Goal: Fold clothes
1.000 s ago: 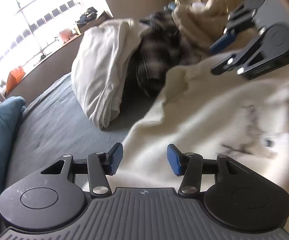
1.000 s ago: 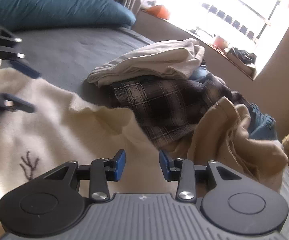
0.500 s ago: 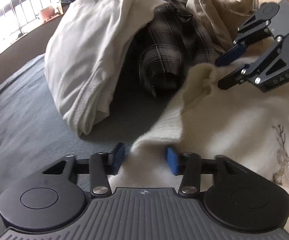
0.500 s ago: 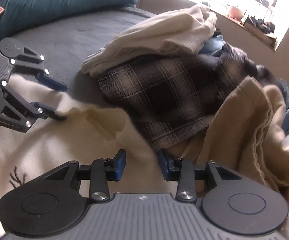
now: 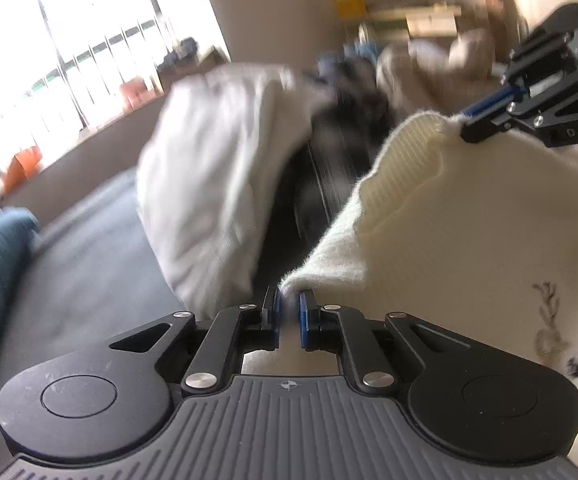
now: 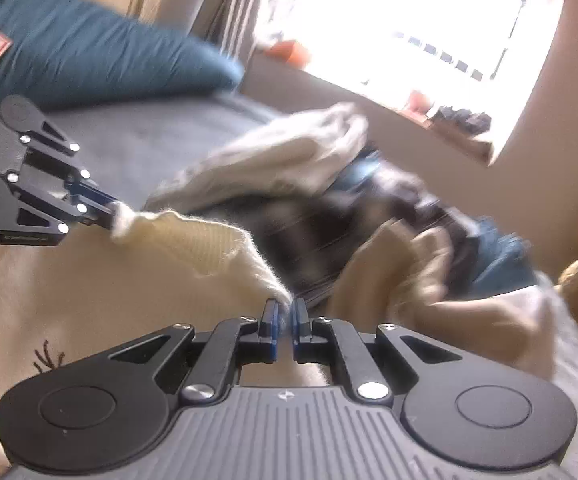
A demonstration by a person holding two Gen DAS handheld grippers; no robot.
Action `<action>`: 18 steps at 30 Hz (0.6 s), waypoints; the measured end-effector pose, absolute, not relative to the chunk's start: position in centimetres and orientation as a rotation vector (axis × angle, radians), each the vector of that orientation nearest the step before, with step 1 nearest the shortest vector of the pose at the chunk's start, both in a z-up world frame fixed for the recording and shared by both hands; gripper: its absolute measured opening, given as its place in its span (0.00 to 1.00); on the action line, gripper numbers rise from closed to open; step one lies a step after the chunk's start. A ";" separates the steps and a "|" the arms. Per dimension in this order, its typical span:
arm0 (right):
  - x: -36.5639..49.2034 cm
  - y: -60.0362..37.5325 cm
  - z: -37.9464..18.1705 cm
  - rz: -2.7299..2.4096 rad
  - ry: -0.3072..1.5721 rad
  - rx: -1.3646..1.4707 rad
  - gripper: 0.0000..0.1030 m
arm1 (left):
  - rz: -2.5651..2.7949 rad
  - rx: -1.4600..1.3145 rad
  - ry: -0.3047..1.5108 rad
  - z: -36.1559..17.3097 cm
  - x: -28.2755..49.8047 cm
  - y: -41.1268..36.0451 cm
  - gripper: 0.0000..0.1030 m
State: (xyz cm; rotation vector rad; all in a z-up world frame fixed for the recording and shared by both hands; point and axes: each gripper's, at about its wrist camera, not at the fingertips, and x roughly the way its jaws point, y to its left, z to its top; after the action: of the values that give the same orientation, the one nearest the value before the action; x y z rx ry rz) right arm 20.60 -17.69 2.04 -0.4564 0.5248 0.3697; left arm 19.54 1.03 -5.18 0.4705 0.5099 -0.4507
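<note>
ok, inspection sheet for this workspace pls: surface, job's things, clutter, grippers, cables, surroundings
Surface: dark grey bed.
Job's things: cream sweater, ribbed edge lifted between both grippers.
Clutter: white garment, plaid shirt, tan garment heaped behind; teal pillow.
Grippers: left gripper and right gripper, jaws just closed, each pinching a sweater corner.
Cables: nothing seen.
Surroundings: bright window, sill with small items; blurred shelves beyond.
</note>
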 end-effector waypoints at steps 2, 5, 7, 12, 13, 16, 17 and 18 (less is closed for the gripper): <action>19.8 -18.2 2.8 0.346 0.479 -0.454 0.05 | -0.439 0.469 0.463 -4.2 19.4 0.9 0.07; 20.5 -18.3 3.1 0.295 0.453 -0.449 0.05 | -0.404 0.455 0.431 -3.7 20.6 0.3 0.07; 21.2 -18.3 2.8 0.261 0.446 -0.453 0.05 | -0.379 0.437 0.449 -4.1 22.0 -0.5 0.07; 23.4 -18.2 1.4 0.169 0.438 -0.467 0.04 | -0.301 0.515 0.397 -6.7 22.4 -2.5 0.08; 23.4 -18.4 1.5 0.147 0.422 -0.456 0.04 | -0.289 0.521 0.371 -6.8 22.2 -2.7 0.08; 23.6 -18.7 1.7 0.078 0.375 -0.430 0.00 | -0.258 0.530 0.314 -7.0 22.0 -3.2 0.08; 23.7 -18.9 1.8 0.052 0.360 -0.428 0.00 | -0.252 0.532 0.328 -7.3 22.3 -3.2 0.08; 24.1 -19.3 1.8 0.040 0.371 -0.423 0.00 | -0.247 0.535 0.342 -7.5 22.7 -3.3 0.08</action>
State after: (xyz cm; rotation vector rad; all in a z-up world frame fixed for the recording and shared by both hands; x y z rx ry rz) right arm 24.12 -19.27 1.80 -0.4230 0.3710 0.0401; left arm 22.67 -3.30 -7.55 0.5349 0.3425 -0.2468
